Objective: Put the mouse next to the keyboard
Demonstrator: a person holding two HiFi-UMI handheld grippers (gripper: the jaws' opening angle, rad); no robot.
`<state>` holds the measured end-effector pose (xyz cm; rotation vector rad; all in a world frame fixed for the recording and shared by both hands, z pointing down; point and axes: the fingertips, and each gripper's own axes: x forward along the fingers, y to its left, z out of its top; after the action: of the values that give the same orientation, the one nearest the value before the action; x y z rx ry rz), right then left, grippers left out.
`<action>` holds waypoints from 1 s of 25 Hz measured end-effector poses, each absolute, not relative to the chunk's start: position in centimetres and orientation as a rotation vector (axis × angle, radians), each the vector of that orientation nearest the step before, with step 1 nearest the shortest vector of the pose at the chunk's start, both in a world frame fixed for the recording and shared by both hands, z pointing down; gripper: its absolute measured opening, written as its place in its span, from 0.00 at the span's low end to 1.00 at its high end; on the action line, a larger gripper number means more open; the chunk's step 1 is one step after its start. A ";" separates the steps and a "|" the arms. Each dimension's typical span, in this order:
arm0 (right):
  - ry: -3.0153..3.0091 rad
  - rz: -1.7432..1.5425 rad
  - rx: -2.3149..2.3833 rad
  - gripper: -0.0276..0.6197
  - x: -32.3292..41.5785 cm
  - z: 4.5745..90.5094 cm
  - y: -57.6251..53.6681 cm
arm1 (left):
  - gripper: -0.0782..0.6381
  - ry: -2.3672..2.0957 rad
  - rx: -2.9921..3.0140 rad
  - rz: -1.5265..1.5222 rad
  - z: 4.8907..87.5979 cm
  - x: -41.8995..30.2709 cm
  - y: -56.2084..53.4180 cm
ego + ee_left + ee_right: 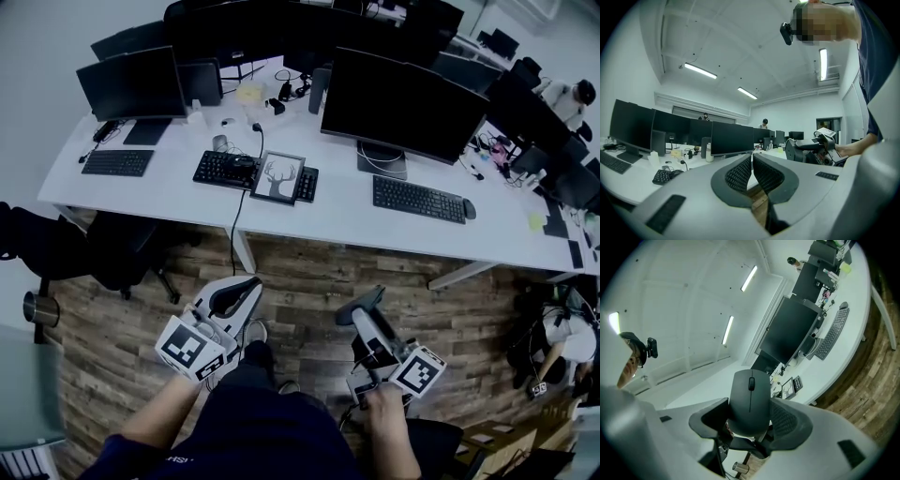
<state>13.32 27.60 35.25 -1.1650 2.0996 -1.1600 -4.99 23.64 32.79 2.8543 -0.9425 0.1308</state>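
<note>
Mouse (750, 397), one, clamped in right tongs (750, 422), three keyboards (419, 199) (117, 162) (225, 170)

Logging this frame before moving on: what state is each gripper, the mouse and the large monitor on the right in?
Left gripper: jaws together, empty.
Right gripper: shut on the mouse.
Mouse: held in the air, not yet on the desk.
Monitor: screen dark.
</note>
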 end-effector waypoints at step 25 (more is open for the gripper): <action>2.095 -1.217 -1.247 0.47 7.4 36.4 12.5 | 0.16 -0.864 2.811 0.123 34.9 -10.2 8.5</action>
<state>7.38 12.51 36.45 -1.2468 2.0948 -1.2170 -10.23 8.51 34.94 2.8108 -0.8644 0.1228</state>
